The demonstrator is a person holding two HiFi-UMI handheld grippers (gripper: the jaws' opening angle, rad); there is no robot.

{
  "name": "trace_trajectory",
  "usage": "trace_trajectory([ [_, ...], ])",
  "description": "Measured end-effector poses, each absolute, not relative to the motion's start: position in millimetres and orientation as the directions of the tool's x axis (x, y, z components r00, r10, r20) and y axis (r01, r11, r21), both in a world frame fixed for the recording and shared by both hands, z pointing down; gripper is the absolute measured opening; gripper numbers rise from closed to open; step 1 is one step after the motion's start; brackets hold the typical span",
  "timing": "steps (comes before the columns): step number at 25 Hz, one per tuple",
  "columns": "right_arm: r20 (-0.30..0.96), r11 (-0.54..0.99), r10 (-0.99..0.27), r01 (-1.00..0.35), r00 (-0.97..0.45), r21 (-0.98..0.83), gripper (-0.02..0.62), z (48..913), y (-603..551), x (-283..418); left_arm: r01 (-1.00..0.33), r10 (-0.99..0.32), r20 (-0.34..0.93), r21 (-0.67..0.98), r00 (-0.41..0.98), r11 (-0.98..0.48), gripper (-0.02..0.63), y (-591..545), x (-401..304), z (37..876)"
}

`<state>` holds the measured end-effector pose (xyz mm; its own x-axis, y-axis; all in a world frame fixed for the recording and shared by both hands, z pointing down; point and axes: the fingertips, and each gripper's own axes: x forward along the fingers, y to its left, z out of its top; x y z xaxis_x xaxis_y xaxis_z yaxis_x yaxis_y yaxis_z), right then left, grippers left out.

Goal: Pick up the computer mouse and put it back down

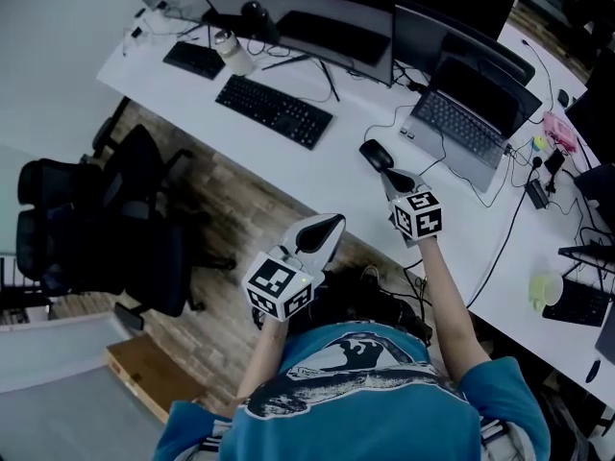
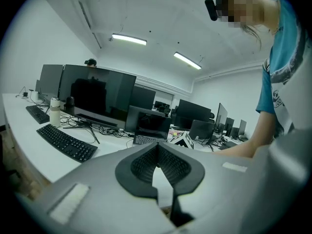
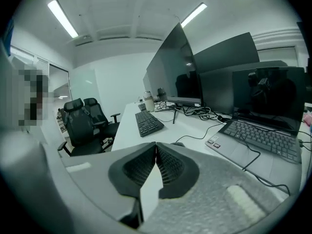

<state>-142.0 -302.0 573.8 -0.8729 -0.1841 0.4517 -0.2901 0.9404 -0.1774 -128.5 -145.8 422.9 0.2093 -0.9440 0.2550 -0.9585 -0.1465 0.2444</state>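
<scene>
Head view: a small, black, rounded computer mouse (image 1: pixel 376 154) lies on the white bench (image 1: pixel 317 176), left of the laptop (image 1: pixel 466 128) and just ahead of the right gripper (image 1: pixel 398 181). The left gripper (image 1: pixel 322 232) hangs off the bench edge, above the floor. Left gripper view: jaws clenched together, nothing between them. Right gripper view: jaws likewise clenched and empty, with the mouse's dark top peeking just past their tips.
</scene>
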Motion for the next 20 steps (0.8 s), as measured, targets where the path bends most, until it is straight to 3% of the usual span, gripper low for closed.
trace_trajectory([
  [2, 0.469, 0.943, -0.179, -0.287, -0.865, -0.17, 0.008, 581.3, -308.5, -149.0, -0.959, -0.943, 0.261, 0.244, 0.208, -0.144, 0.014, -147.1, -132.2, 424.1],
  [4, 0.491, 0.944, -0.17, -0.284, -0.855, -0.167, 0.098, 590.1, -313.1, -155.5, -0.958, -0.94, 0.267, 0.245, 0.211, -0.146, 0.014, -148.3, -135.7, 425.9],
  [13, 0.618, 0.94, -0.208, -0.329, -0.758, -0.087, 0.277, 633.8, -340.8, -186.2, -0.951, -0.93, 0.262, 0.24, 0.258, -0.196, 0.014, -161.6, -174.9, 421.1],
  [20, 0.73, 0.937, -0.226, -0.348, -0.645, -0.017, 0.33, 674.8, -358.1, -198.2, -0.944, -0.921, 0.27, 0.252, 0.28, -0.213, 0.014, -162.2, -210.8, 425.8],
])
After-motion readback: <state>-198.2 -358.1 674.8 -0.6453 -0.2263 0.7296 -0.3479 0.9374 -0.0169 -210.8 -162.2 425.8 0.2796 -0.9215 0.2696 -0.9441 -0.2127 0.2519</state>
